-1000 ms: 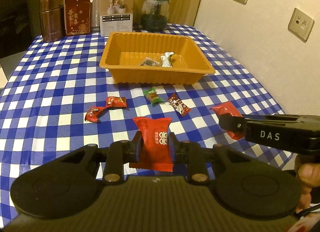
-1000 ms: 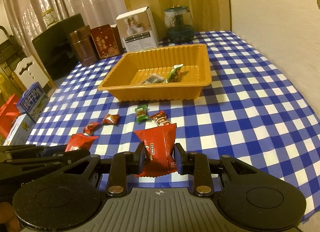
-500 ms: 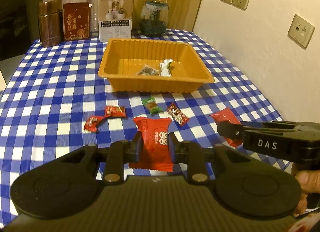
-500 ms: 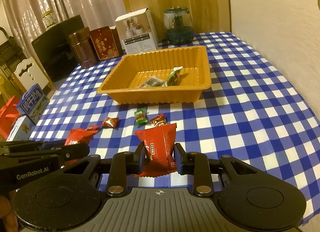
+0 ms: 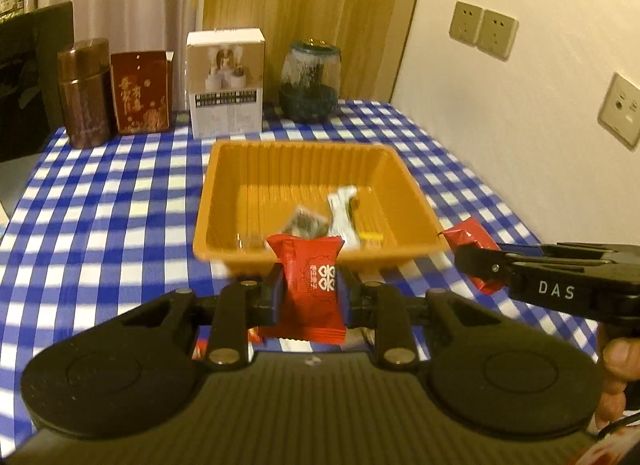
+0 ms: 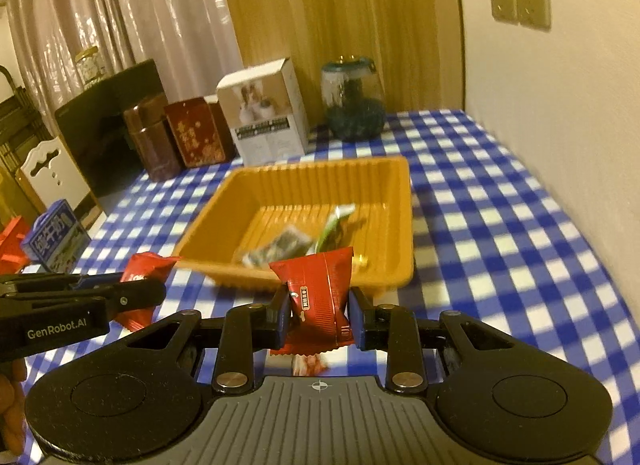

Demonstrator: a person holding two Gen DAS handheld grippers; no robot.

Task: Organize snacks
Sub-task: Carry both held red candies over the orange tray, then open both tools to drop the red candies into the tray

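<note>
My left gripper (image 5: 311, 292) is shut on a red snack packet (image 5: 310, 289), held in the air just before the near wall of the orange tray (image 5: 224, 185). My right gripper (image 6: 318, 305) is shut on another red snack packet (image 6: 320, 297), also close to the tray's (image 6: 404, 225) near rim. Each gripper shows in the other's view, the right one (image 5: 476, 261) with its packet (image 5: 470, 235), the left one (image 6: 144, 293) with its packet (image 6: 146, 267). The tray holds a dark wrapped snack (image 5: 306, 223) and a white-green one (image 5: 342, 211).
Behind the tray stand a brown tin (image 5: 84, 93), a red box (image 5: 140, 93), a white box (image 5: 226, 83) and a glass jar (image 5: 310, 81). A wall (image 5: 520, 125) runs along the table's right edge. A milk carton (image 6: 56, 237) and a chair lie off the left side.
Both grippers have lifted and moved forward with their red packets, from over the loose candies to the tray's near rim. The loose candies on the cloth have dropped out of view.
</note>
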